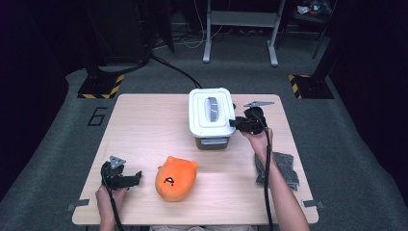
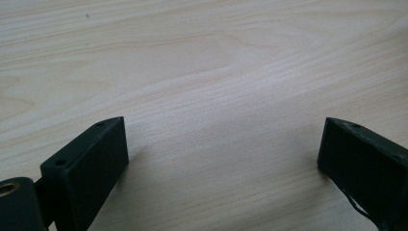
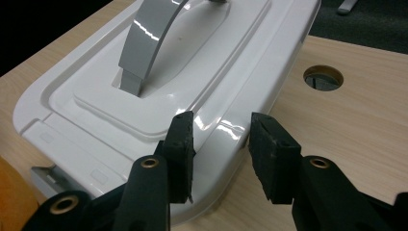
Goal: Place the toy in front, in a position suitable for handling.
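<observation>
A white lidded box (image 1: 210, 126) with a grey handle (image 1: 211, 109) stands at the table's middle back. My right gripper (image 1: 233, 123) reaches in from the right, level with the lid. In the right gripper view the lid (image 3: 96, 96) has its raised rim between the jaws of my right gripper (image 3: 221, 139): one pad rests on the lid's top and the other sits outside the rim, both against it. The handle (image 3: 149, 43) arches just beyond. My left gripper (image 1: 136, 177) rests low at the front left, and in its own view my left gripper (image 2: 221, 144) stands wide open over bare wood.
An orange plush toy (image 1: 176, 178) lies at the front middle, between the two hands; its edge (image 3: 9, 195) shows beside the box. A grey cloth (image 1: 285, 168) lies under the right forearm near the right edge. A cable hole (image 3: 323, 78) pierces the tabletop (image 1: 144, 125) beyond the box.
</observation>
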A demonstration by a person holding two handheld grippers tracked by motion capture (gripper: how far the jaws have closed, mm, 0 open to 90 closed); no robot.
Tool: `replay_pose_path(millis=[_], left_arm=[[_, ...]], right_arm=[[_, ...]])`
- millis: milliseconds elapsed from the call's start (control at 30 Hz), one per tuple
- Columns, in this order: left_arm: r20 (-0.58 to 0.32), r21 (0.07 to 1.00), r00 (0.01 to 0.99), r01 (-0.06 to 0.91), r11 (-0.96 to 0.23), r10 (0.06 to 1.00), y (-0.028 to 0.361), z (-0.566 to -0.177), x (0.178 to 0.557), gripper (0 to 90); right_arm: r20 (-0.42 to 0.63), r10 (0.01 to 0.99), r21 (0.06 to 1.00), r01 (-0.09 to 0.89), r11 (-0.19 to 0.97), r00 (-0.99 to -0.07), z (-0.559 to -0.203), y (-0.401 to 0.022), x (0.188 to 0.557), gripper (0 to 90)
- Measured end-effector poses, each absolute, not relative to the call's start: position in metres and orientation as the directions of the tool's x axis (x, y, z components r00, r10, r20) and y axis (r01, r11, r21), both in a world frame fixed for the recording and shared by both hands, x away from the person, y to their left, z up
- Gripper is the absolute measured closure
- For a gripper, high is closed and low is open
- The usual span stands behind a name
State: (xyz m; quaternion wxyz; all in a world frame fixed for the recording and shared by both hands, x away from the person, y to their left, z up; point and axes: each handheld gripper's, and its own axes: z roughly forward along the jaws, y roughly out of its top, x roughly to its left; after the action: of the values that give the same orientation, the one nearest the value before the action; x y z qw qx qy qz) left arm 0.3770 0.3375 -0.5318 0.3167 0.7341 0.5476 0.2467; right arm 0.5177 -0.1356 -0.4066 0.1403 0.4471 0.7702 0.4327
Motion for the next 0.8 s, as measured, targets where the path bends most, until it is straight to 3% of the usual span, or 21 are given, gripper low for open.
replay_pose_path(millis=[800], left_arm=[[0.017, 0.737, 0.279, 0.645, -0.200, 0.960, 0.337, -0.532, 0.377, 3.6]], right_arm=[[0.213, 0.769, 0.791, 0.568, 0.227, -0.603, -0.407, -0.112, 0.514, 57.9]])
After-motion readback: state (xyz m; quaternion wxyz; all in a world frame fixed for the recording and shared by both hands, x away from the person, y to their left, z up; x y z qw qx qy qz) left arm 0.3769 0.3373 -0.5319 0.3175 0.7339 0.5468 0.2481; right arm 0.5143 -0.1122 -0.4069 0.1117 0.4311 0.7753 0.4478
